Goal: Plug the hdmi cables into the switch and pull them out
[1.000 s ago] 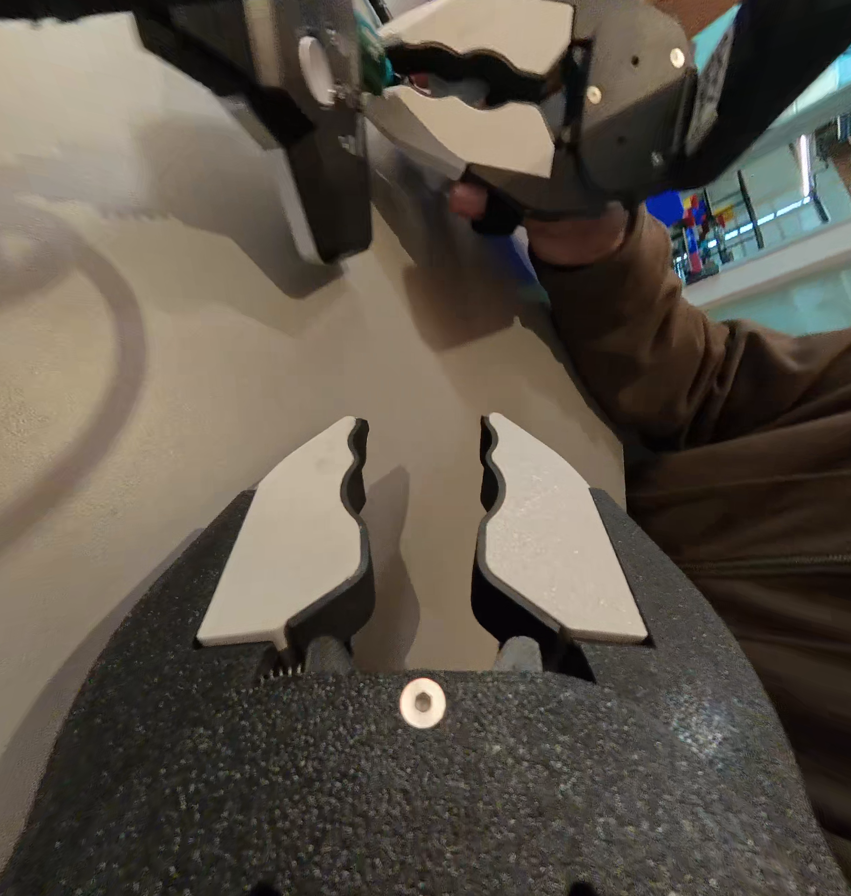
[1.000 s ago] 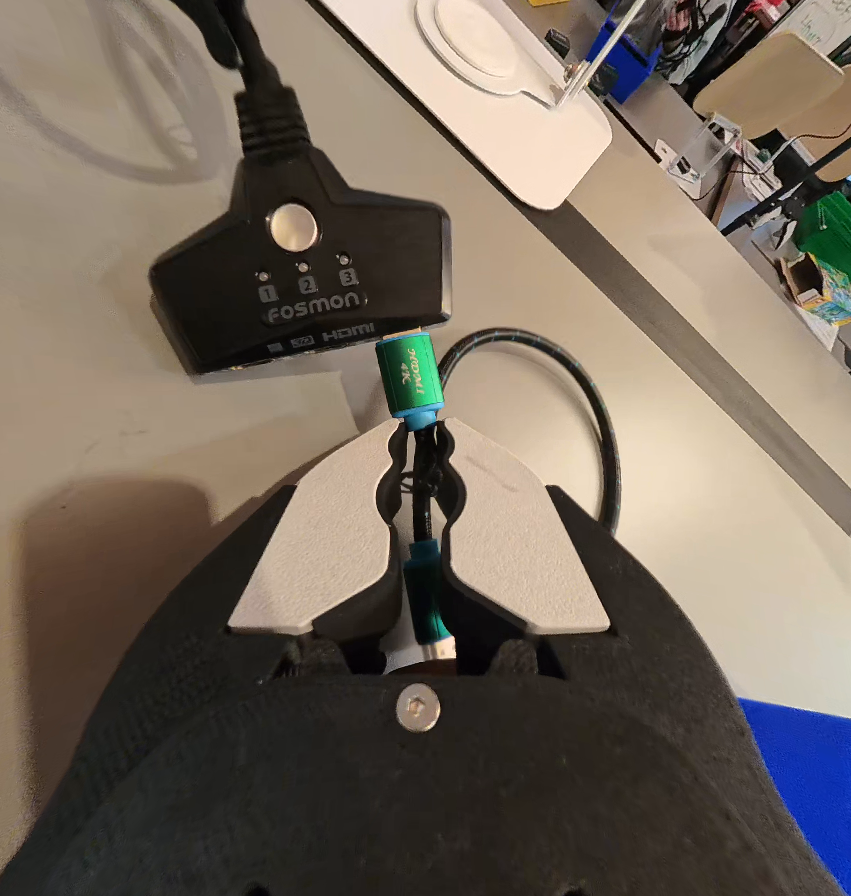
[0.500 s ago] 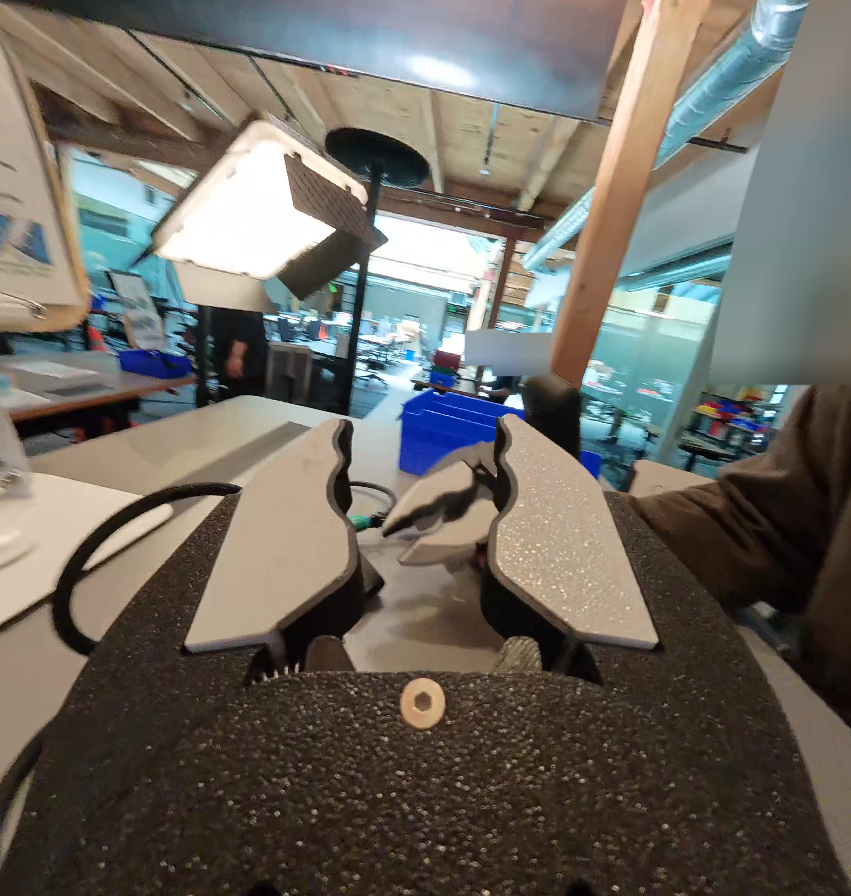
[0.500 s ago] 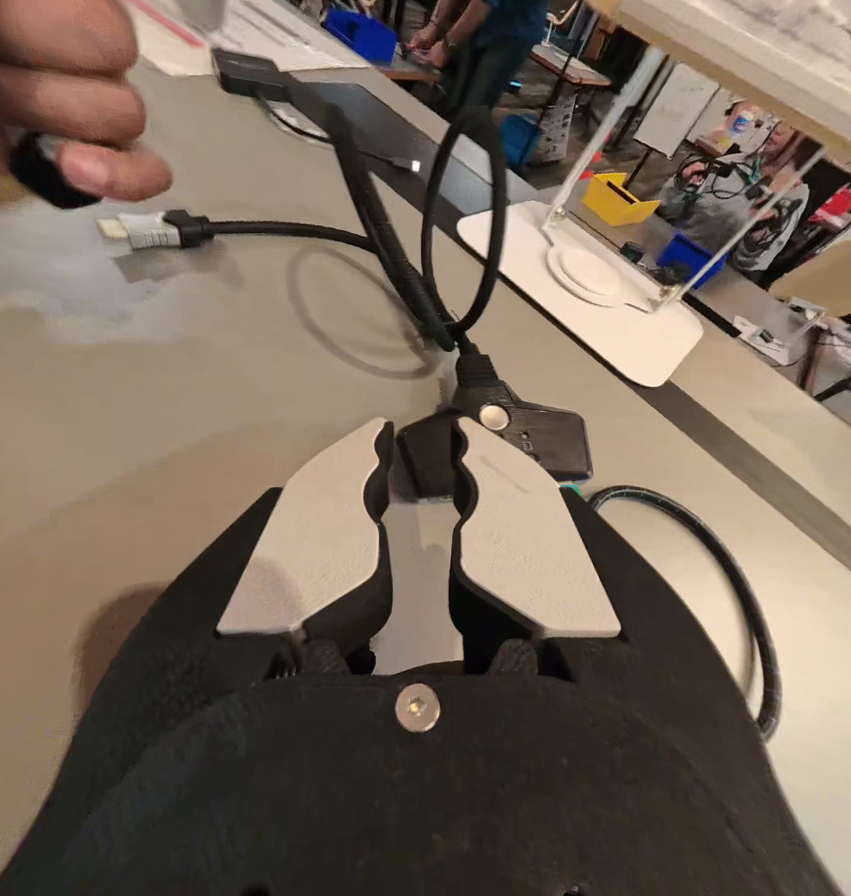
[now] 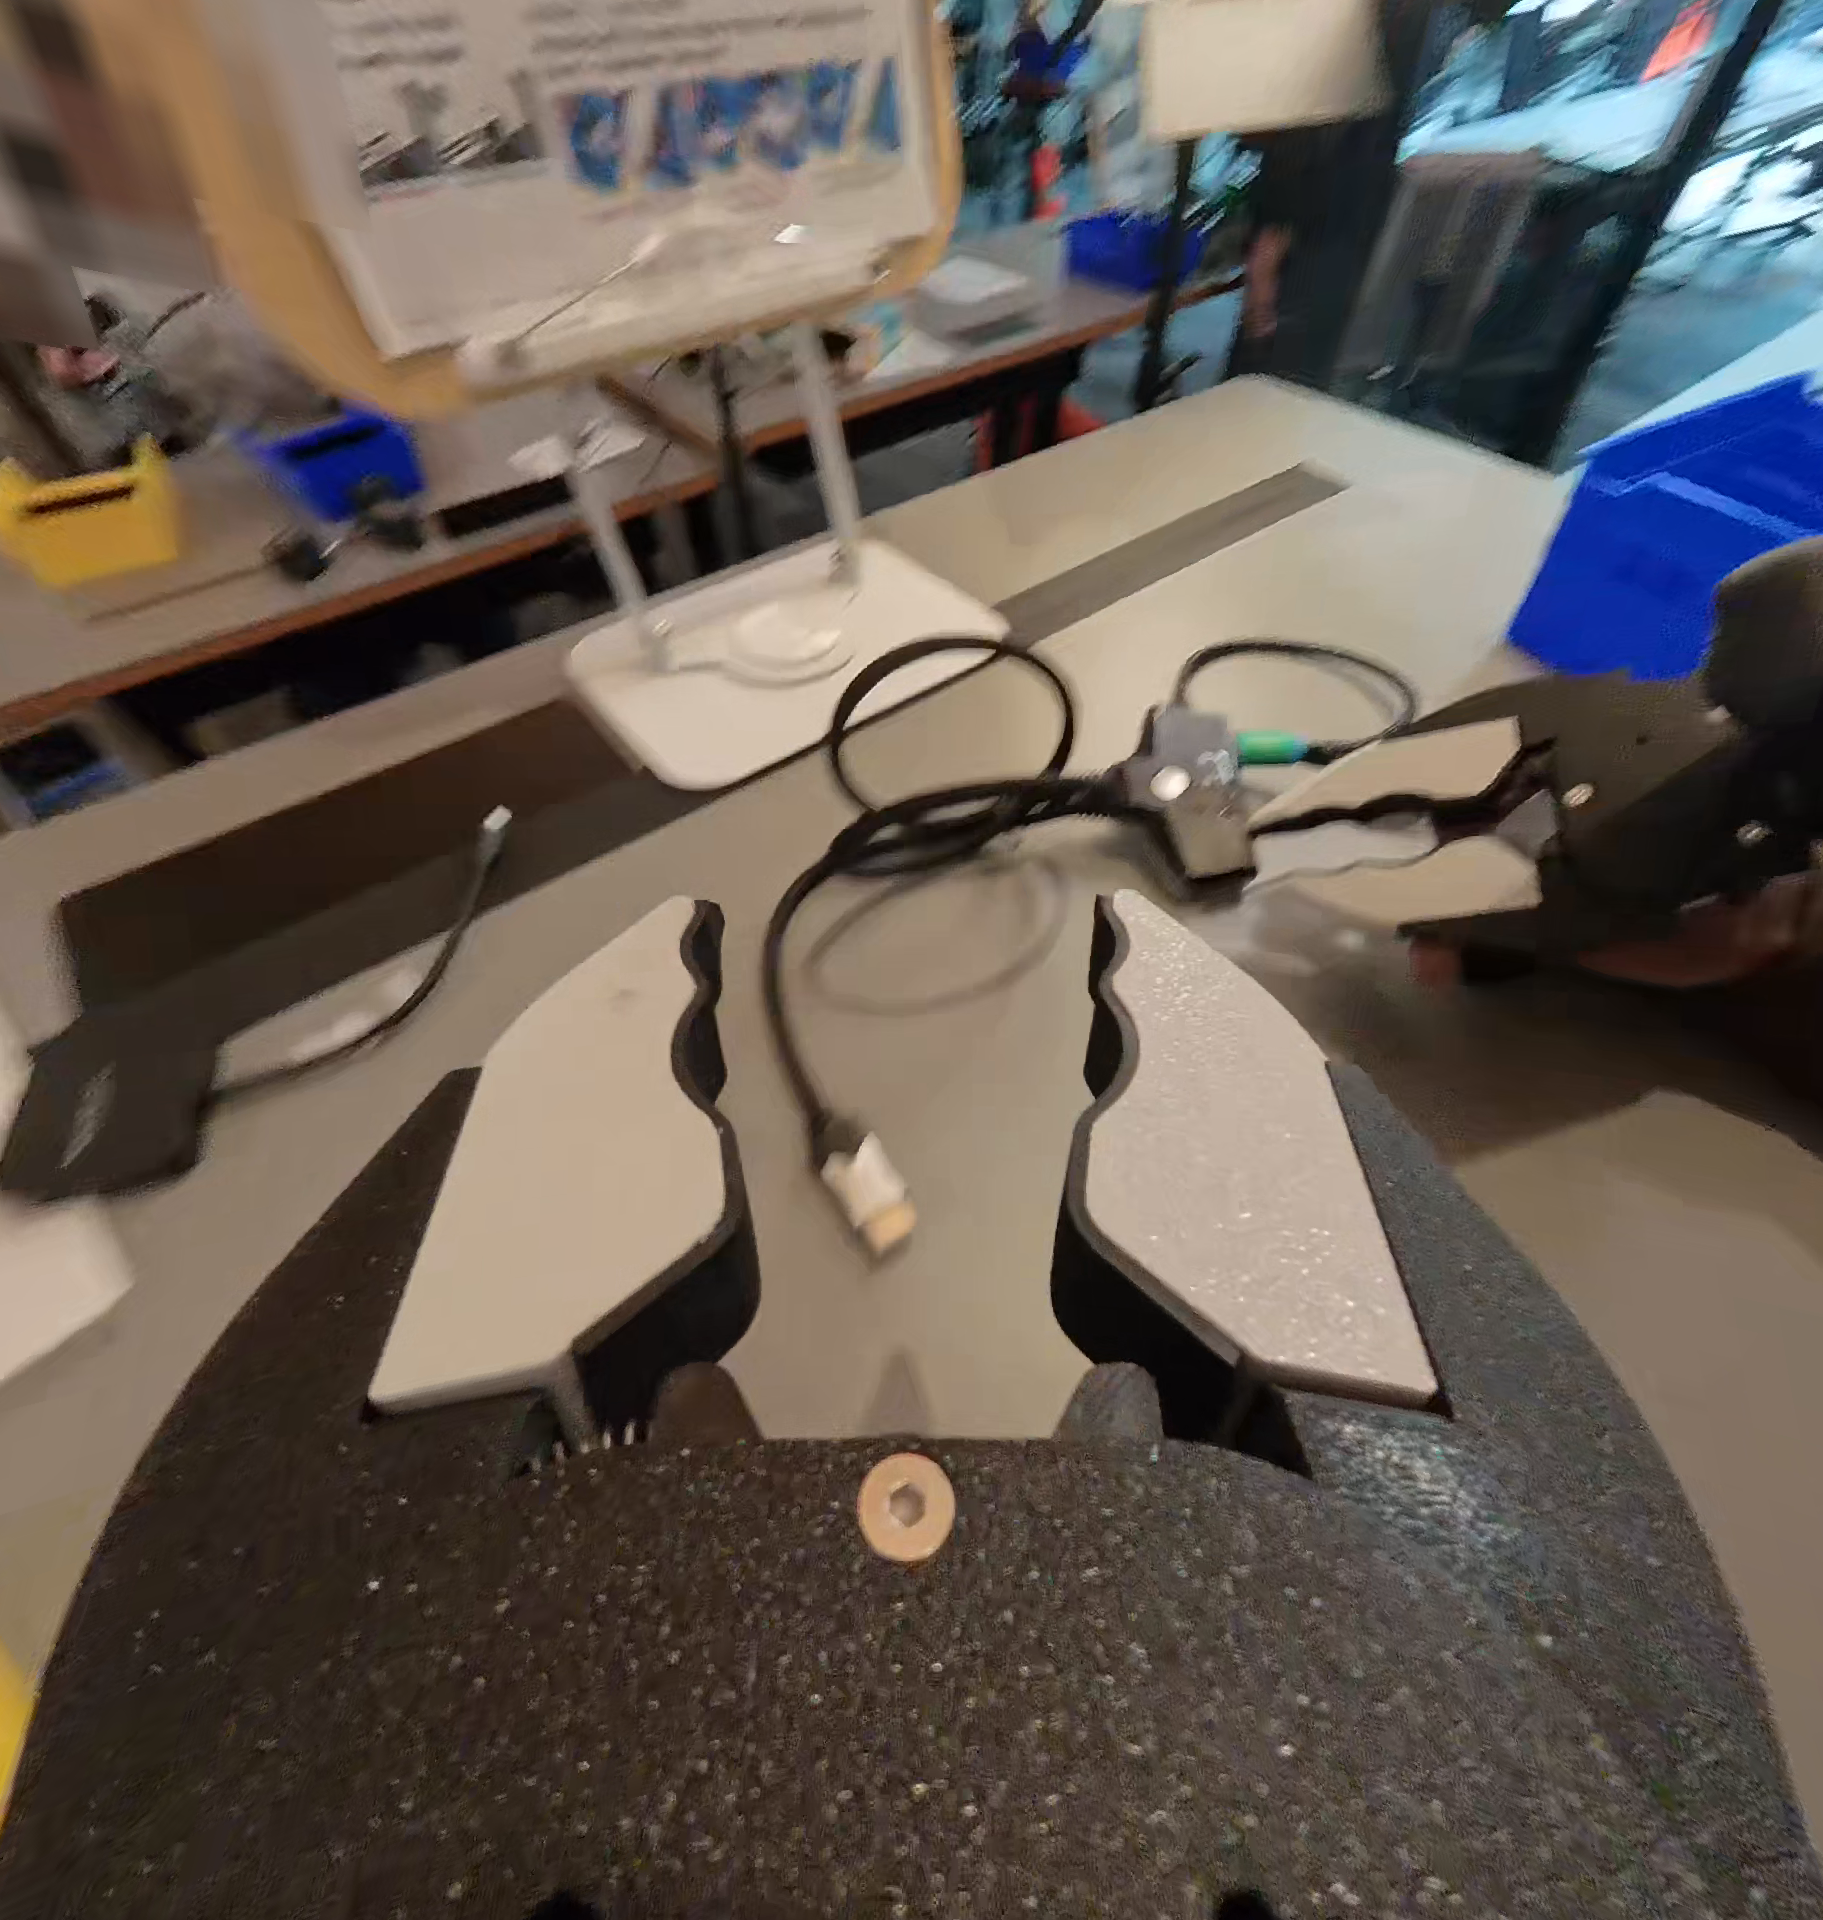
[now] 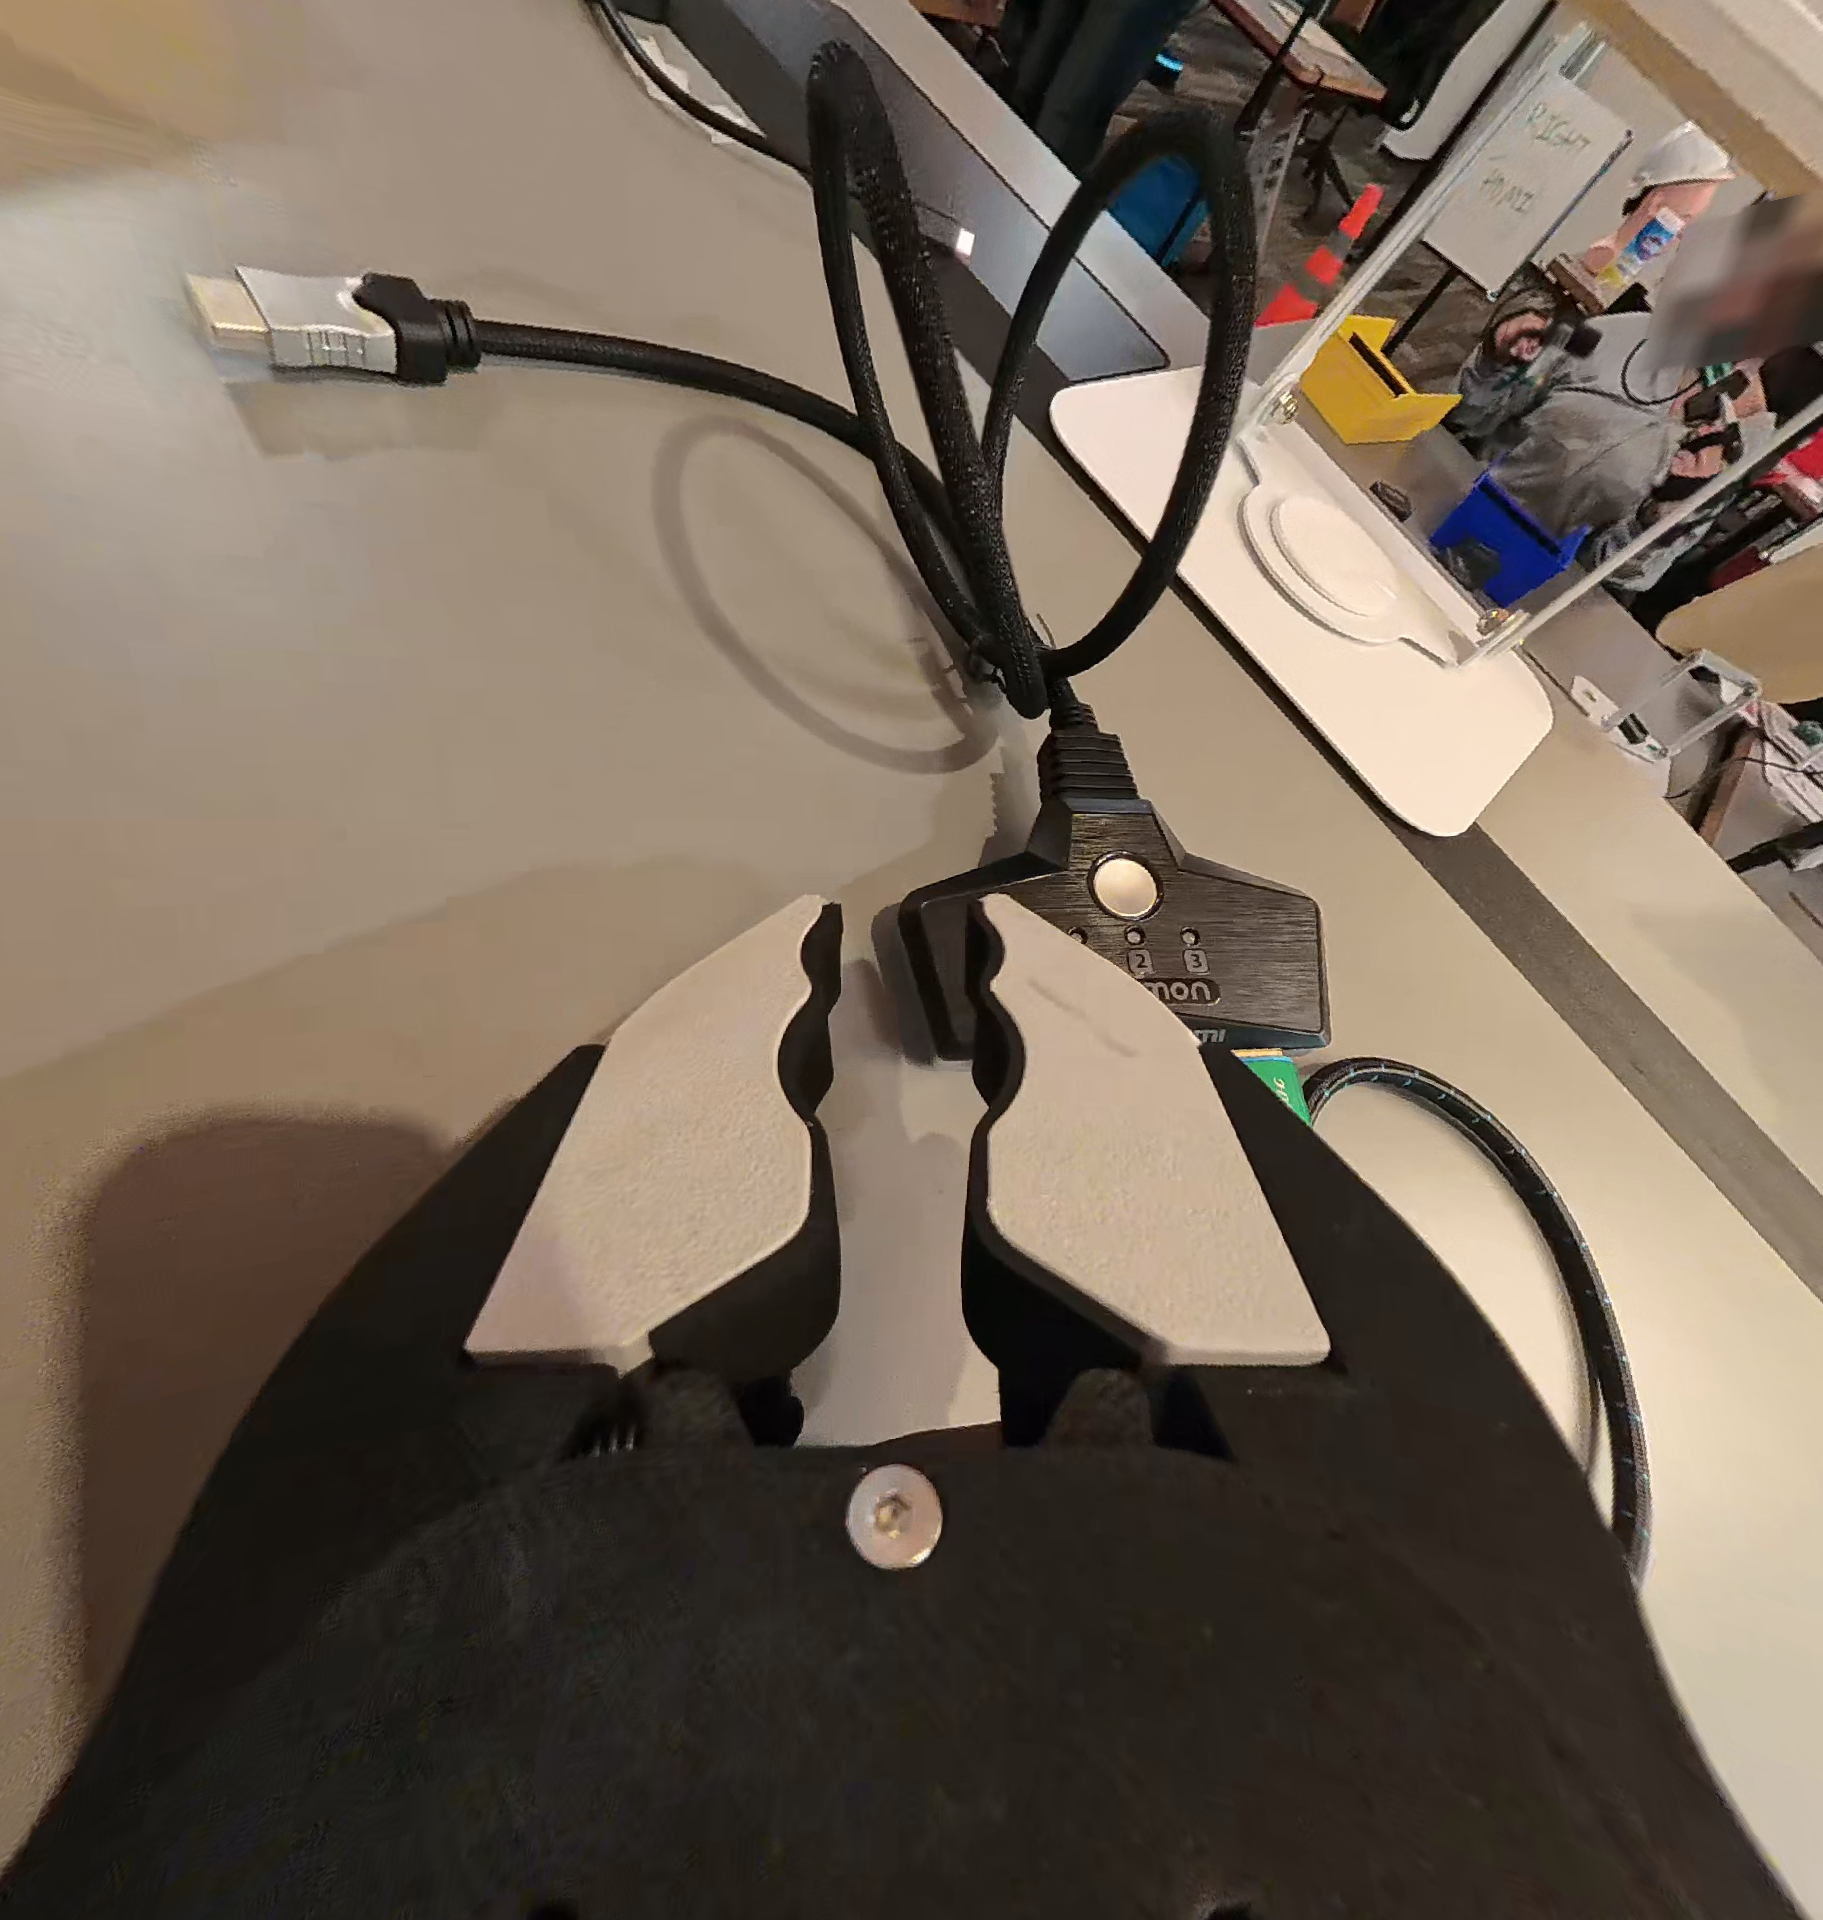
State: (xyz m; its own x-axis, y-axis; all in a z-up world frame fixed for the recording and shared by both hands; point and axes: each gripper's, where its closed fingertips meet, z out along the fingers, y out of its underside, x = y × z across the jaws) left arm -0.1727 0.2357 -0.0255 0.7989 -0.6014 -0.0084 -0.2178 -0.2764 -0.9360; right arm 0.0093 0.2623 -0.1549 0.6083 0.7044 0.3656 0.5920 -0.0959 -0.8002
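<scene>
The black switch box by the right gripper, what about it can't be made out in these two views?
- Black switch box: right wrist view, near left corner hidden behind the gripper's right finger.
- Green plug: mostly hidden behind that finger, so its seating is unclear.
- Left wrist view: box small and motion-blurred.

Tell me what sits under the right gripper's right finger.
The right finger covers the near left part of the black switch box and most of the green plug entering it. The box's port there is hidden.
</scene>
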